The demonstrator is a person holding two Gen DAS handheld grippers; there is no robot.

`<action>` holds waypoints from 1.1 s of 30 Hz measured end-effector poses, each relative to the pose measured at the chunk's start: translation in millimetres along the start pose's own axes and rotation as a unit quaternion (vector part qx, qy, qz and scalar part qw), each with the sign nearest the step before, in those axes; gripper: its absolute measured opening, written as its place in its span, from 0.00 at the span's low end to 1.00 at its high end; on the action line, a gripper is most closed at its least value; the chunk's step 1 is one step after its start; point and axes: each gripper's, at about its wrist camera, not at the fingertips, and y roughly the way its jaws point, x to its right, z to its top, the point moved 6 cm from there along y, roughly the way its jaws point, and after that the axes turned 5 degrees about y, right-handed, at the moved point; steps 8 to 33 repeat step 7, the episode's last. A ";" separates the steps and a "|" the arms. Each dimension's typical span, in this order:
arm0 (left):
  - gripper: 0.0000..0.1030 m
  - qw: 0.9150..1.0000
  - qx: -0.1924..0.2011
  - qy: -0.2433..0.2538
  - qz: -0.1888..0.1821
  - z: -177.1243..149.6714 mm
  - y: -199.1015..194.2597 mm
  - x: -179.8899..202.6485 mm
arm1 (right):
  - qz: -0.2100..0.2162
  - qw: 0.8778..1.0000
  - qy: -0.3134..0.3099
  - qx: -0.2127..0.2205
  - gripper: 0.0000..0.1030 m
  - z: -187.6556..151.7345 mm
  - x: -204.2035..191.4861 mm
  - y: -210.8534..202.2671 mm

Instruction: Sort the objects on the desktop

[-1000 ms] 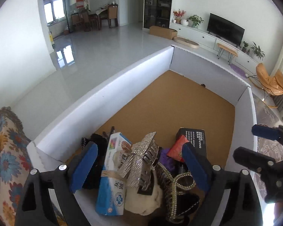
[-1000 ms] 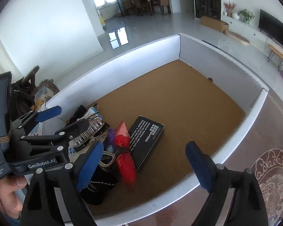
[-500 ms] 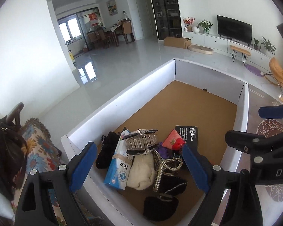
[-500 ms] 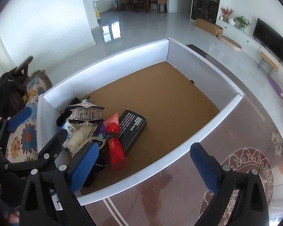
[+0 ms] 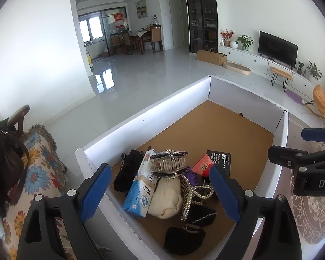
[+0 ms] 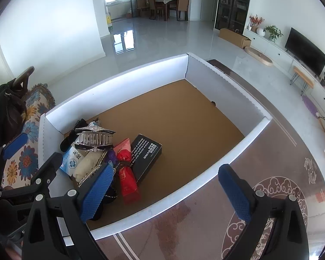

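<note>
Cardboard-floored white tray holds the objects, heaped in its near corner directly ahead of and below the left tool, which is spread wide and empty. A rhinestone hair claw tops the pile, long axis crosswise to that tool's fingers. The right tool, also released, is judged farther off, pile to its left.

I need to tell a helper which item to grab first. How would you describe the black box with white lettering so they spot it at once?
Look in the big white-walled tray with the brown floor; everything is piled in one corner. The black box lies flat at the pile's edge nearest the bare floor, beside a red packet. It alone is a rigid black carton printed with white text.
</note>
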 end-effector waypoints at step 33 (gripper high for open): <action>0.90 0.999 0.042 -0.024 0.017 0.9 -14.5 -8.1 | -0.004 1.000 0.003 -0.003 0.95 -2.6 4.0 6.2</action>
